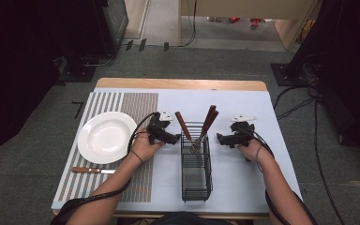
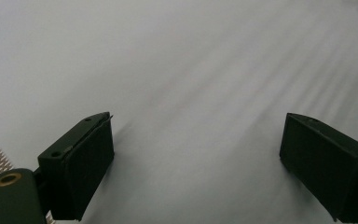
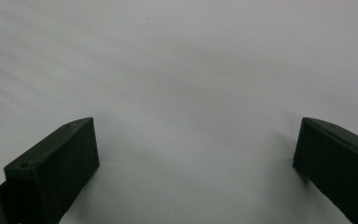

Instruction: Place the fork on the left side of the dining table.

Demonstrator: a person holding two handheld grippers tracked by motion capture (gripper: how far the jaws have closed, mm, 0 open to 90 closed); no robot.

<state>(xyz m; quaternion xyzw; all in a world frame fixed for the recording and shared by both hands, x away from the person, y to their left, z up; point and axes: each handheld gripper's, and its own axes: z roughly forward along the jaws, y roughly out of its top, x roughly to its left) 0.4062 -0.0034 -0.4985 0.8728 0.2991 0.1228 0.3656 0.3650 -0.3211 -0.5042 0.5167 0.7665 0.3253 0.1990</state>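
A black wire caddy (image 1: 196, 161) stands in the middle of the pale mat and holds several brown-handled utensils (image 1: 208, 123) that lean out of its far end. My left gripper (image 1: 173, 138) rests just left of the caddy, its jaws open with nothing between them. In the left gripper view the left gripper (image 2: 196, 163) hangs over bare mat. My right gripper (image 1: 221, 139) sits just right of the caddy, jaws also open and empty. The right gripper (image 3: 196, 168) faces plain mat in its own view.
A white plate (image 1: 105, 137) lies on the striped placemat (image 1: 140, 105) at the left. A brown-handled knife (image 1: 93, 170) lies just in front of the plate. The table's wooden far edge (image 1: 183, 84) shows beyond the mat, with cables on the floor to the right.
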